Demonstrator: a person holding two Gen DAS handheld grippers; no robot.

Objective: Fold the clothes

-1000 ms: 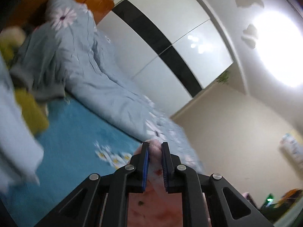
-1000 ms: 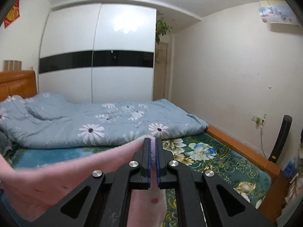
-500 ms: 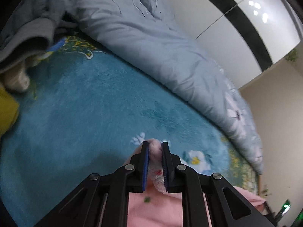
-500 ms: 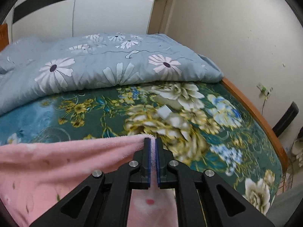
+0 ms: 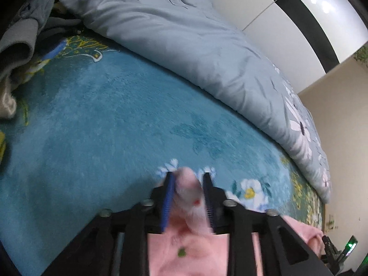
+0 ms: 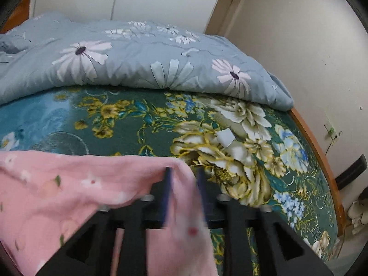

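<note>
While both grippers point low over the bed [image 6: 142, 124], the left gripper [image 5: 187, 179] and right gripper [image 6: 182, 174] have their fingers spread apart, a pink cloth [image 6: 57, 191] with little flowers lying loosely between them.

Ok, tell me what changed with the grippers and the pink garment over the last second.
Both grippers tipped down from facing the room to facing the bed, lowering the pink garment toward the flowered bedspread. The left gripper and right gripper, clamped shut on the cloth a moment ago, have spread their jaws; the cloth still lies between them. The blue quilt has not moved.
</note>
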